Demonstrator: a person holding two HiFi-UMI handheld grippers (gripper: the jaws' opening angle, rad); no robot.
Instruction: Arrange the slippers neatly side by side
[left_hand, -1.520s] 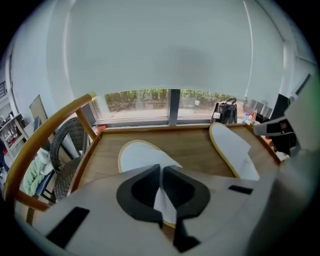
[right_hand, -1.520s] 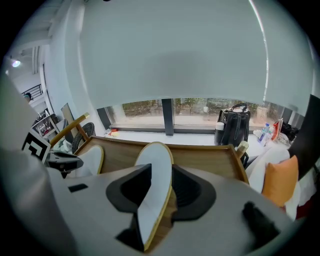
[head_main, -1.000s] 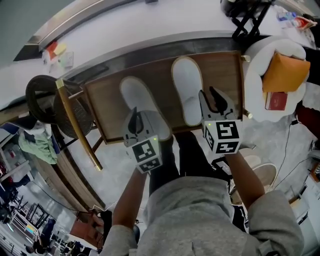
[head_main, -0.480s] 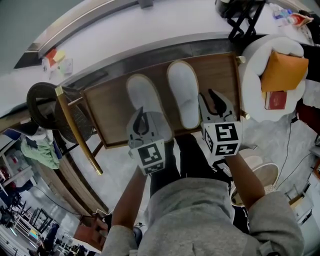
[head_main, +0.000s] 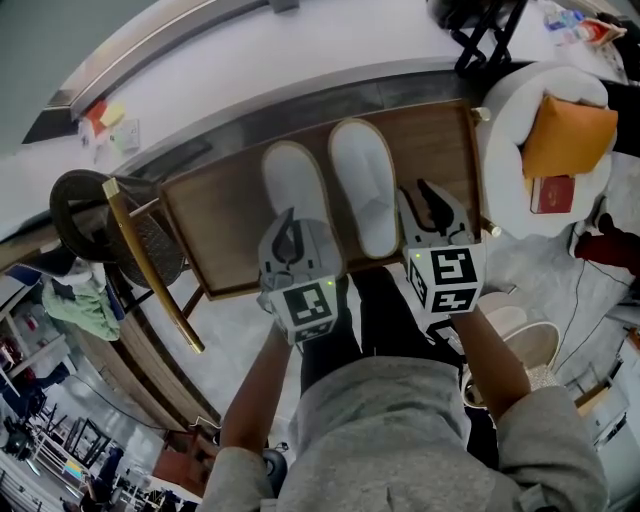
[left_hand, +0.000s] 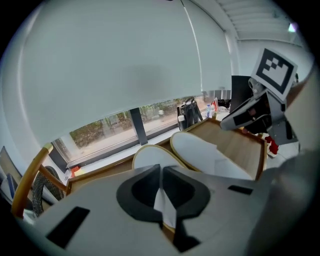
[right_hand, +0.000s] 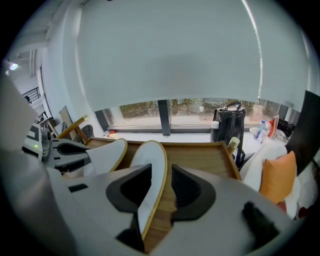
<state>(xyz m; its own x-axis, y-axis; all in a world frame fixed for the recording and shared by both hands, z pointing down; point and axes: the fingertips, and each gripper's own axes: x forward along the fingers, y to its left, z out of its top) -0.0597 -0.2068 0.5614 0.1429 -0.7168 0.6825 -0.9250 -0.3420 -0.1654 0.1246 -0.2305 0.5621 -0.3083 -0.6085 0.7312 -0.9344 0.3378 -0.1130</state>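
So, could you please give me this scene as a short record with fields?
surface: wooden table with a raised rim
left slipper: white, lying flat, toe pointing away
right slipper: white, close beside the left slipper, roughly parallel
left gripper: shut on the left slipper's near end
right gripper: open, at the right slipper's near right edge

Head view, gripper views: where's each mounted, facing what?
Head view: on the person's head, steeply down at wooden tray; forearms, torso, left gripper, right gripper show.
Left gripper view: on that gripper, facing the window; own fingers shut on left slipper.
Right gripper view: on that gripper, facing the window; own fingers apart at right slipper's edge.
Shared: both gripper views see both slippers, the window.
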